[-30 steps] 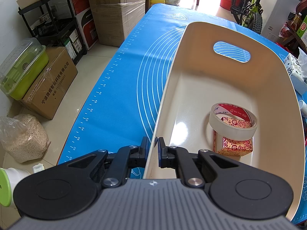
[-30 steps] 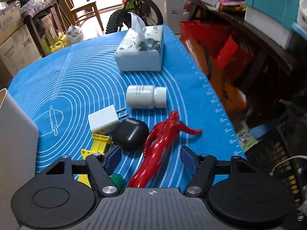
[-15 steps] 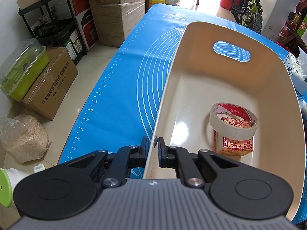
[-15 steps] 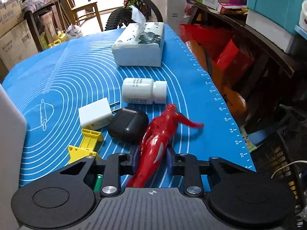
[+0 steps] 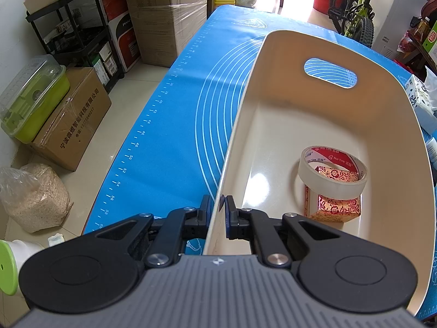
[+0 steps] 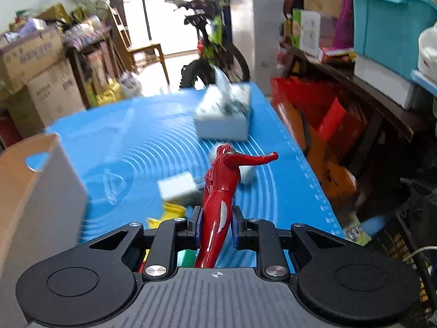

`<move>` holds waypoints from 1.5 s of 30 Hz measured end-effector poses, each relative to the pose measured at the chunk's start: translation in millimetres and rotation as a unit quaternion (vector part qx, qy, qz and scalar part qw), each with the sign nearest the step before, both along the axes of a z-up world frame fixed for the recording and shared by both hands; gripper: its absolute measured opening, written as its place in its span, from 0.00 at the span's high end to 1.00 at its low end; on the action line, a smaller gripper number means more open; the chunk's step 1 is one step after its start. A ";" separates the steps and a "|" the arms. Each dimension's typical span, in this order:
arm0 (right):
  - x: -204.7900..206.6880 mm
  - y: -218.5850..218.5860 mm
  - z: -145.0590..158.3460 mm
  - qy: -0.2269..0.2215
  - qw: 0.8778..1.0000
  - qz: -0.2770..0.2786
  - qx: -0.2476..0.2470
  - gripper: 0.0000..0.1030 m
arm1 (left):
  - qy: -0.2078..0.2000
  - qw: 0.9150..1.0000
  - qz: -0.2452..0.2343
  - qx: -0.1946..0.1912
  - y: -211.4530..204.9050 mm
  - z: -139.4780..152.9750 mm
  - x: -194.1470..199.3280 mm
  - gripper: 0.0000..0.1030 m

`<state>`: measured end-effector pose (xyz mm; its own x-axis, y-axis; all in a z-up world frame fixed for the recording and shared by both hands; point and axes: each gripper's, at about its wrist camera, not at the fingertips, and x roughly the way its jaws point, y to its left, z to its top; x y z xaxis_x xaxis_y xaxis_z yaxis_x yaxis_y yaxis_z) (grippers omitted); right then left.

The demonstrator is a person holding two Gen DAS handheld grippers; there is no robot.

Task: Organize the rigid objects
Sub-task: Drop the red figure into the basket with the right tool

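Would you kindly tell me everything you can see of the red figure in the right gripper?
The red figure is a glossy, hard-looking plastic toy of human shape, all red with a pale patch on its side. The right gripper, whose jaws have just been closing, is clamped on its lower body, the pads pressing either flank. It points away from the camera, head farthest, one arm stretched out to the right, above the blue mat. Its legs are hidden behind the gripper body.

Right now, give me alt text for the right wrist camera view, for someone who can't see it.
The right gripper, its jaws just closed, clamps a glossy red plastic action figure and holds it above a blue silicone mat. A cream plastic bin stands at the left; a white tissue box and small items lie blurred behind.
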<state>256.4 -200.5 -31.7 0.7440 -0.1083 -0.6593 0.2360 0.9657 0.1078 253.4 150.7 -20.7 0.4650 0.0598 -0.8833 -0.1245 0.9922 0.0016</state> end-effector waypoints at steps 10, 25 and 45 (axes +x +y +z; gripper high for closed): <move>5.8 63.0 61.5 -0.074 0.991 0.111 0.007 0.71 | 0.000 1.000 -0.001 0.001 0.1 0.0 0.0 0.88; 24.7 164.9 73.8 -0.070 0.961 0.264 0.043 0.71 | 0.000 1.000 0.000 0.010 -5.1 -0.1 1.3 0.88; 37.7 204.0 12.7 0.085 0.948 0.303 0.049 0.56 | 0.001 1.000 -0.001 0.023 -9.0 0.5 1.8 0.87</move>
<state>294.1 3.5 -19.0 0.5320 0.3735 -0.7599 -0.3370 0.9167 0.2147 255.2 141.7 -20.2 0.4637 0.1000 -0.8803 -0.1231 0.9912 0.0477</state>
